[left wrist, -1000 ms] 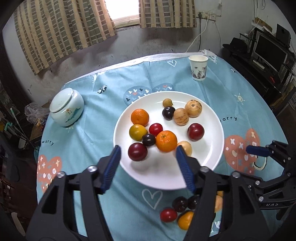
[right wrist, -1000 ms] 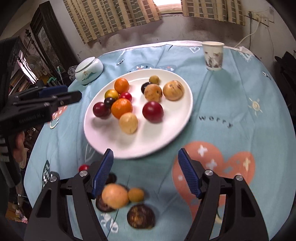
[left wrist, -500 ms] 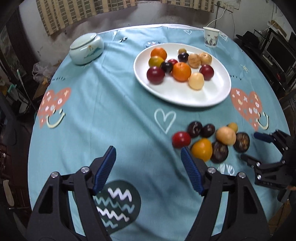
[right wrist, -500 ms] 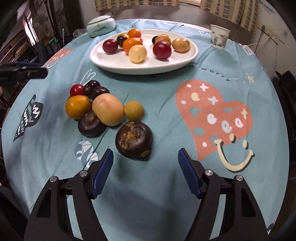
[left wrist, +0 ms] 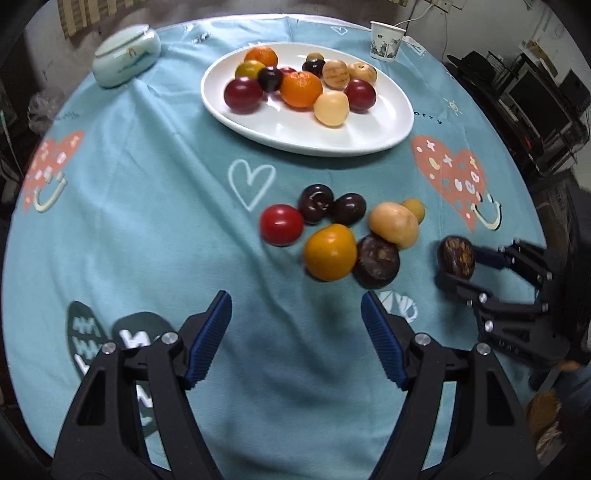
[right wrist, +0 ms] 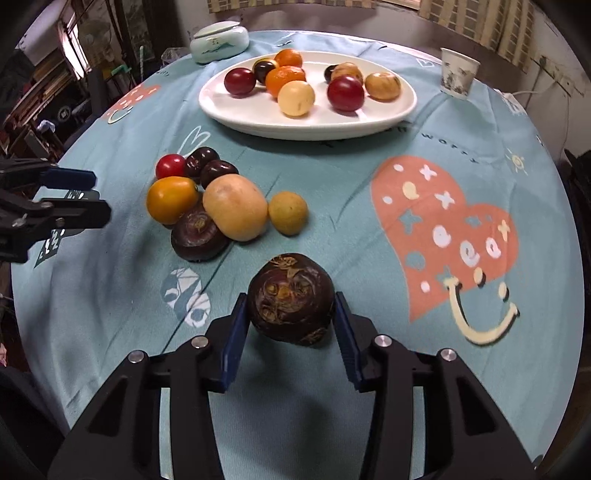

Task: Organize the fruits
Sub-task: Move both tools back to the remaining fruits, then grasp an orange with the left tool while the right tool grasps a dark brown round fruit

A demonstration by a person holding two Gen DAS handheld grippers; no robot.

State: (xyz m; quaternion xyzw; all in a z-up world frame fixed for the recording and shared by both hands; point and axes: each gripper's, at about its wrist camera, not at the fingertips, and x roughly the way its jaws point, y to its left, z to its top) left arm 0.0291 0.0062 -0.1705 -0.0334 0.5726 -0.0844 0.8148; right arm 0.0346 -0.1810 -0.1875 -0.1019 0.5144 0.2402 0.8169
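A round table under a light-blue heart-printed cloth [right wrist: 369,155] (dim cluttered room behind). The right gripper [right wrist: 290,328] has just been closing and clamps a dark brown wrinkled fruit [right wrist: 290,295] near the table's front edge; the left gripper [left wrist: 295,332] hangs open and empty.

A lived-in room of a home: a round tabletop [right wrist: 332,192] under a blue patterned cloth carries a white plate [right wrist: 402,107] of fruit at its far side, with a lidded ceramic jar [right wrist: 218,42] near the far left edge and a paper cup [right wrist: 458,75] near the far right edge. Checked curtains [right wrist: 476,22] hang on the wall behind, cluttered shelves [right wrist: 40,77] stand to the left, and shelving with dark electronic equipment [left wrist: 535,92] stands to the right.
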